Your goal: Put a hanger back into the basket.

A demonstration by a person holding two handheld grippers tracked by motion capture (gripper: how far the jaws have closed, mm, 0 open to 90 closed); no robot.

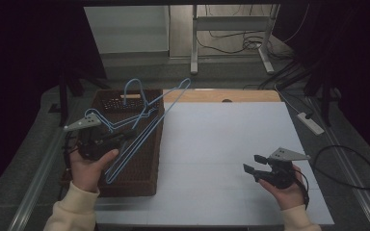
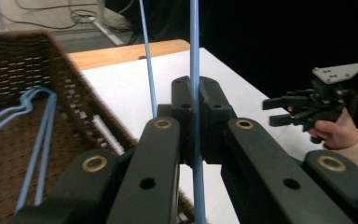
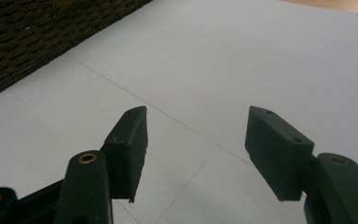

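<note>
Left claw [image 2: 195,100], blue hanger [image 2: 194,56], basket [image 2: 70,74]

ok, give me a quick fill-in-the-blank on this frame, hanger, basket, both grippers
1. The left gripper is shut on a thin ____ hanger.
2. More hangers lie in the woven ____ at the left of the table.
3. The right gripper hovers over the white surface with its jaws ____.
4. Between the right gripper's jaws there is ____.

Missing words: blue; basket; open; nothing
</note>
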